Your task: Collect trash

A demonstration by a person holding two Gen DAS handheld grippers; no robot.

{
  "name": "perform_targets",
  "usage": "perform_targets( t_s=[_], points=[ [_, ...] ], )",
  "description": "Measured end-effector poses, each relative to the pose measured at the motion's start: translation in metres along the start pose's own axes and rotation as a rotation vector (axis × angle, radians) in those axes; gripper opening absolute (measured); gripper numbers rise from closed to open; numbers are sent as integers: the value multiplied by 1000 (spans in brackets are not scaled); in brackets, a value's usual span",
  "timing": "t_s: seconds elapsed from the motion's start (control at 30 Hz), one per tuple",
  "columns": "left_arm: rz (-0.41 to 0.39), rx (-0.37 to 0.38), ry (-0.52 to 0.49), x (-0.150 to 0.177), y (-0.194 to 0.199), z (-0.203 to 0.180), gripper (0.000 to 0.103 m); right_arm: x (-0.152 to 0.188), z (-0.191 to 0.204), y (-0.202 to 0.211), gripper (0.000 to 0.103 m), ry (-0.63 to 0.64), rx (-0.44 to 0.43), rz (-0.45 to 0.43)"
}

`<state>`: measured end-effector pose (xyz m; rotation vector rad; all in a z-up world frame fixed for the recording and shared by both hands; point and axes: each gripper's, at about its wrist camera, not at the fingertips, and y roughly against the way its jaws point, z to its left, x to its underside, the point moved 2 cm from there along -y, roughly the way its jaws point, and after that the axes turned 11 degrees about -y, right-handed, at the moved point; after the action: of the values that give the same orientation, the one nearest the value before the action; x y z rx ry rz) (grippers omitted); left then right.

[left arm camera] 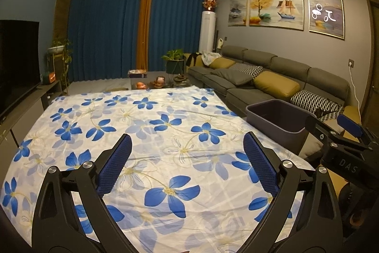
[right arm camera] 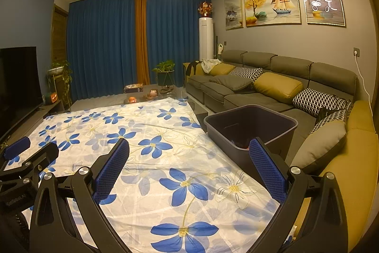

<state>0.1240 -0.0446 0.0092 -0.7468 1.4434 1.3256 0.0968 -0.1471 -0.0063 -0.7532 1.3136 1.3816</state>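
While I am holding both tools up over the soft white cloth with blue flowers [left arm camera: 165, 129], I am looking for trash, and none is showing on it. My left gripper [left arm camera: 187, 163] is spread wide and holding nothing, and so is my right gripper [right arm camera: 189, 165]. Some bits are lying inside the smooth dark plastic bin [right arm camera: 279, 132], sitting at the cloth's right edge by the grey sofa [right arm camera: 260, 77]. I think I should be checking slowly along the wrinkly edges.

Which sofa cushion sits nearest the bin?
The grey cushion at the sofa's near corner, just right of the bin; the mustard and patterned ones lie farther back.
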Motion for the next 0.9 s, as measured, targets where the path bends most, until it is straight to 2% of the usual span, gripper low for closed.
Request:
perform_targets(
  t_s=[0.57,0.83,0.9],
  points=[
    [-16,-1,-8,-5,4,-1,92,-3,-2,1,97,-11,-1,-3],
    [-22,-26,-3,-5,6,2,92,-4,-3,2,97,-10,-1,-5],
    [-25,-45,0,-6,7,3,95,-4,-3,2,97,-11,-1,-6]
  ],
)
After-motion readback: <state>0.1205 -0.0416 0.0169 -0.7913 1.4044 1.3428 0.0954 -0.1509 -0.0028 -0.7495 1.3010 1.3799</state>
